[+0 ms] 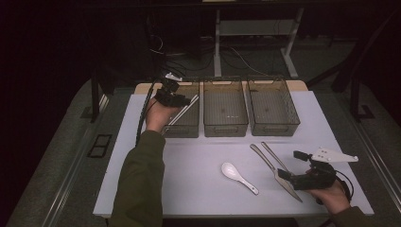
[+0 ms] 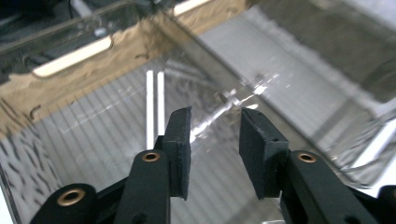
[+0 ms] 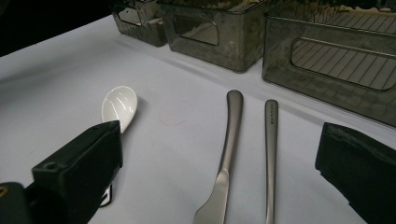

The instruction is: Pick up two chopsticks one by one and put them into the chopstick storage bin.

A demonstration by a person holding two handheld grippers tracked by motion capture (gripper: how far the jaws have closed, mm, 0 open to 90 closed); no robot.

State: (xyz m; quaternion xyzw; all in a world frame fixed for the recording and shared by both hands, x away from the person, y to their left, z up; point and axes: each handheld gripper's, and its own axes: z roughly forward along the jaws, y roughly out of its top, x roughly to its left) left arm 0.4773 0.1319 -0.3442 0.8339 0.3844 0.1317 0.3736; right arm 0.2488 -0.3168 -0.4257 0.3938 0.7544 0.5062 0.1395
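Closest to the lens is the olive-green sleeve point(image 1: 139, 184) of the person's left arm, coming up from 6 o'clock. That hand has the left gripper point(image 2: 215, 116) over the left smoky see-through plastic bin point(image 1: 189, 130), out at about 11 o'clock on the table. Its jaws are partway apart and not pinching anything. A long silvery metal utensil point(image 1: 183, 109) sits inside that bin, leaning slantwise with its top end toward 1 o'clock. It's too blurry in the left gripper view to say what kind it is.

Next to it at 12 o'clock is the middle smoky bin point(image 1: 225, 128), then the right smoky bin point(image 1: 274, 127) at 1 o'clock, all in a row.

On the white table cover point(image 1: 189, 189), a white ceramic spoon point(image 1: 239, 176) lies around 5 o'clock. Just to its 3 o'clock side there's a silver butter knife point(image 1: 274, 168) and a slim silver metal handle point(image 1: 274, 153), side by side but apart.

The right gripper point(image 1: 291, 164) is down at 4 o'clock by the knife blade, jaws spread wide, gripping nothing.
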